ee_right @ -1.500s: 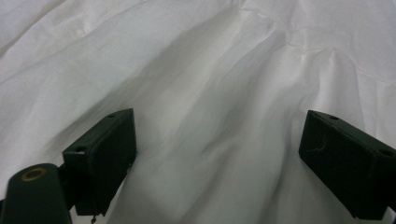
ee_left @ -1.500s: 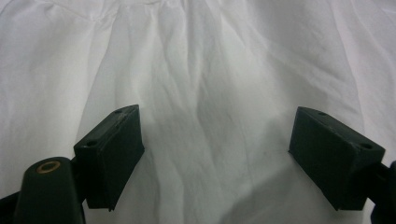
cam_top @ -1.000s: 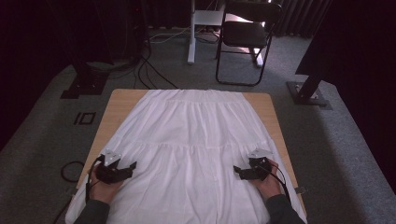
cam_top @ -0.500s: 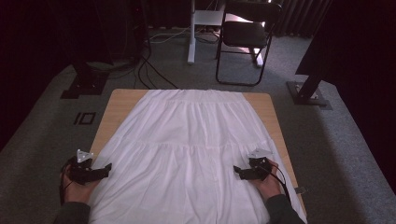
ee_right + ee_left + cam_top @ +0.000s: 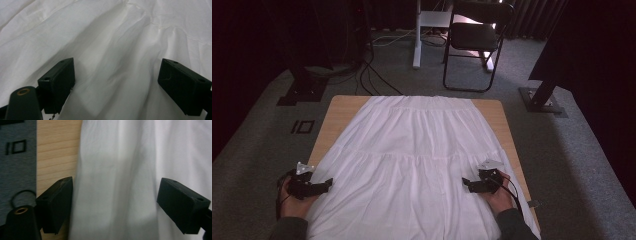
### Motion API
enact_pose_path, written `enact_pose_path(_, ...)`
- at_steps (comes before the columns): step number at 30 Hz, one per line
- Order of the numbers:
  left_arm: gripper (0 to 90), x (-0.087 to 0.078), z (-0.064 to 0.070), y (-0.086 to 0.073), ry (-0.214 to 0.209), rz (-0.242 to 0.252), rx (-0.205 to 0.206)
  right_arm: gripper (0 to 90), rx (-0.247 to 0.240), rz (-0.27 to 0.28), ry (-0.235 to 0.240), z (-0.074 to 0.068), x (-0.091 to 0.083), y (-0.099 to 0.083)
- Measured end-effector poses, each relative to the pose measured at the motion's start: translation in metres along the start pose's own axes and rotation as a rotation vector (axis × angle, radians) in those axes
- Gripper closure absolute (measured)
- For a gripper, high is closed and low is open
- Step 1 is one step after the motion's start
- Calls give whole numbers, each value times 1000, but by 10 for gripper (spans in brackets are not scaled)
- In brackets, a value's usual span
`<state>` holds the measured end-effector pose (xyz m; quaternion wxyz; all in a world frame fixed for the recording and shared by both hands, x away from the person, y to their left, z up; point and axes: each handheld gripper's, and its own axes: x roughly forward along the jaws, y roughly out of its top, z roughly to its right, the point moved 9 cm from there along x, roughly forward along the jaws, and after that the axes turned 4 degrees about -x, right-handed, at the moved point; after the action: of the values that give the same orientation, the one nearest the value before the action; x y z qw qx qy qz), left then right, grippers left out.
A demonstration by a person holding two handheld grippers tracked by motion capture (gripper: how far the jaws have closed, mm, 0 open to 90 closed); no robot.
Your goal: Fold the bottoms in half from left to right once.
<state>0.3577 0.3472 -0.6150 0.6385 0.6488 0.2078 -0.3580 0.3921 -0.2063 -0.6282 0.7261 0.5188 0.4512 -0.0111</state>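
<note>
A big white skirt (image 5: 412, 165) lies flat on the wooden tabletop (image 5: 337, 112) and covers most of it. The left tool (image 5: 324, 184) is at its left edge, jaws wide apart. The right tool (image 5: 467, 183) sits over its right side, jaws apart too. No writing can be read

The skirt (image 5: 412, 160) lies spread on the table (image 5: 337, 112), its narrow end at the far edge and its wide end running off the near edge. Bare table shows at the far left and far right corners. The left gripper (image 5: 319, 186) sits at the skirt's near left edge, over the table's left side. The right gripper (image 5: 469, 184) sits on the skirt near its right edge. Beyond the table, a chair (image 5: 474, 37) stands far right of centre, with cables (image 5: 367, 75) on the floor to its left.
</note>
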Motion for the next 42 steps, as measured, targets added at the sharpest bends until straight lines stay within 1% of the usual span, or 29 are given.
enact_pose_path(1,146,0,0,0,0,0,0,135,0,0,0,0,0,0)
enact_pose_path(2,146,-8,-2,6,-7,62,-33,135,0,0,0,0,0,0)
enact_pose_path(3,157,-13,-4,10,-16,92,-49,135,0,0,0,0,0,0)
enact_pose_path(4,167,-16,-7,12,-9,104,-54,135,0,0,0,0,0,0)
enact_pose_path(5,198,-18,-10,13,4,107,-57,135,0,0,0,0,0,0)
enact_pose_path(7,279,-15,-20,10,62,66,-70,135,0,0,0,0,0,0)
enact_pose_path(8,353,-13,-23,8,80,50,-68,135,0,0,0,0,0,0)
enact_pose_path(9,404,-8,-25,5,91,35,-64,135,0,0,0,0,0,0)
enact_pose_path(10,402,-5,-25,3,85,28,-63,135,0,0,0,0,0,0)
enact_pose_path(12,337,-2,-21,0,83,32,-41,135,0,0,0,0,0,0)
enact_pose_path(14,293,0,-19,0,75,37,-32,135,0,0,0,0,0,0)
enact_pose_path(18,186,3,-9,0,50,8,5,135,0,0,0,0,0,0)
enact_pose_path(20,186,3,-4,0,44,1,18,135,0,0,0,0,0,0)
enact_pose_path(23,191,3,-4,0,50,-1,11,136,1,0,-1,0,0,0)
enact_pose_path(24,290,2,-3,0,47,-5,13,139,1,0,-2,0,0,0)
enact_pose_path(25,290,0,0,1,36,-4,24,139,1,0,-2,0,0,0)
enact_pose_path(26,443,-1,2,2,22,-6,37,151,2,2,-4,0,0,0)
enact_pose_path(27,569,-2,5,2,11,-13,50,181,4,4,-7,0,-1,0)
enact_pose_path(28,663,-2,7,3,3,-17,65,229,10,11,-12,0,-3,0)
enact_pose_path(29,750,-2,9,3,10,-19,84,315,12,17,-19,1,-5,0)
enact_pose_path(30,807,-2,12,4,45,-29,133,412,15,13,-22,2,-7,-1)
enact_pose_path(31,866,-1,12,4,62,-32,149,461,22,10,-46,7,-14,-1)
enact_pose_path(32,873,-1,13,5,91,-38,174,479,24,13,-59,10,-18,-1)
enact_pose_path(33,877,-1,12,5,106,-42,188,493,37,29,-91,17,-28,1)
enact_pose_path(34,879,-1,7,6,134,-45,196,492,46,40,-110,22,-35,2)
enact_pose_path(36,884,-2,-4,6,178,-50,195,477,89,51,-184,42,-55,-3)
enact_pose_path(37,885,-3,-10,6,195,-53,192,484,108,57,-203,48,-61,-6)
enact_pose_path(40,887,-10,-26,10,242,-38,184,478,179,60,-276,73,-82,-24)
enact_pose_path(42,888,-14,-35,14,282,-35,192,469,249,65,-299,86,-94,-40)
